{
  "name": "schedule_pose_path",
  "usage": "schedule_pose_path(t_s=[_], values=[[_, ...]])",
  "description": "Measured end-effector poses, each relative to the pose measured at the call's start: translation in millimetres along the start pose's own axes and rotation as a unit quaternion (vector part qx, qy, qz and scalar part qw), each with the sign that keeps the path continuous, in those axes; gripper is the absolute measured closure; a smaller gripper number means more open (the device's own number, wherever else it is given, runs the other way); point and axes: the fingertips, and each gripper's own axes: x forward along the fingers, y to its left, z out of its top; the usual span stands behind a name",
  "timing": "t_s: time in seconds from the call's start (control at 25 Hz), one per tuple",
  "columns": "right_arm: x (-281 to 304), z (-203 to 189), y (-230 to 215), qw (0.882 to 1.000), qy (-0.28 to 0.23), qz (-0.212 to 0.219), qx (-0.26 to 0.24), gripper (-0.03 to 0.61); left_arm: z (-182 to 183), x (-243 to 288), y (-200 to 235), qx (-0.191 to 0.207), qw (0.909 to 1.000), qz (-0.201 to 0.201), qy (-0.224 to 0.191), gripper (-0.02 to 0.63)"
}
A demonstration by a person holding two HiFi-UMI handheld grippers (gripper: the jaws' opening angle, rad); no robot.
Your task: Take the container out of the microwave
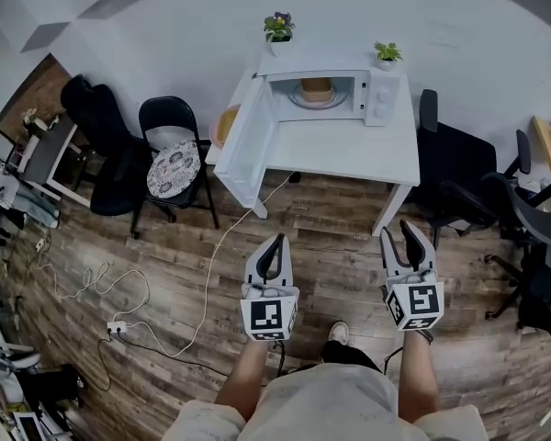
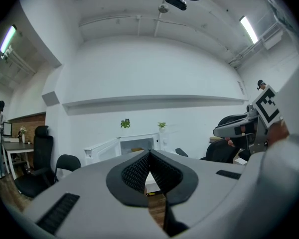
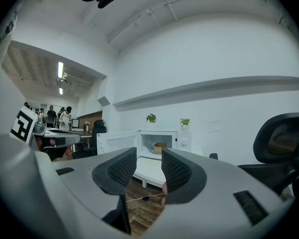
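A white microwave [image 1: 372,95] stands on a white table [image 1: 340,150] against the far wall, its door [image 1: 248,145] swung wide open to the left. A tan container [image 1: 316,87] sits inside on the glass turntable; the right gripper view also shows the container [image 3: 160,146] in the open microwave [image 3: 182,141]. Both grippers hang over the wooden floor, well short of the table. My left gripper [image 1: 275,243] [image 2: 149,156] is shut, its tips touching and holding nothing. To its right, my right gripper [image 1: 402,234] [image 3: 149,158] is open and empty.
Two potted plants [image 1: 278,28] [image 1: 387,55] stand on the microwave. A black folding chair [image 1: 173,168] with a patterned cushion is left of the table; black office chairs [image 1: 459,182] are on the right. A white cable [image 1: 211,274] runs over the floor to a power strip [image 1: 117,326].
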Motion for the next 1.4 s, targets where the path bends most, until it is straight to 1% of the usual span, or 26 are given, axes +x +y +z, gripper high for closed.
schedule_pose_path(t_s=[0.2,0.4,0.6,0.76,0.92,1.04,1.16,1.4], values=[[17.1,-1.4,-30.4,1.000,-0.002,0.003,0.008,0.408,-0.2,29.5,-11.3,-0.004,0.9999,0.006,0.008,0.607],[31.5,2.4,-53.4,1.000,-0.007,0.006,0.012,0.408,9.7,55.2,-17.9,-0.006,0.9999,0.011,0.002,0.607],[39.2,9.7,-66.8,1.000,-0.015,0.009,0.018,0.408,20.2,69.3,-25.3,-0.001,0.9999,0.012,-0.004,0.607],[48.0,10.6,-72.8,0.999,-0.015,0.012,0.031,0.408,21.5,76.1,-23.7,0.000,0.9999,0.015,-0.006,0.607],[60.9,8.0,-74.9,0.999,-0.011,0.017,0.032,0.410,17.4,84.1,-17.1,0.001,0.9997,0.023,-0.006,0.607],[78.7,9.8,-70.7,0.999,-0.011,0.028,0.038,0.410,12.7,93.9,-7.7,-0.007,0.9996,0.027,-0.006,0.607],[98.0,15.7,-63.9,0.999,-0.012,0.037,0.027,0.410,7.5,104.2,4.8,-0.014,0.9993,0.033,-0.003,0.607],[142.3,25.4,-66.8,0.999,-0.012,0.036,0.019,0.410,8.5,140.4,32.1,-0.016,0.9992,0.037,-0.003,0.607]])
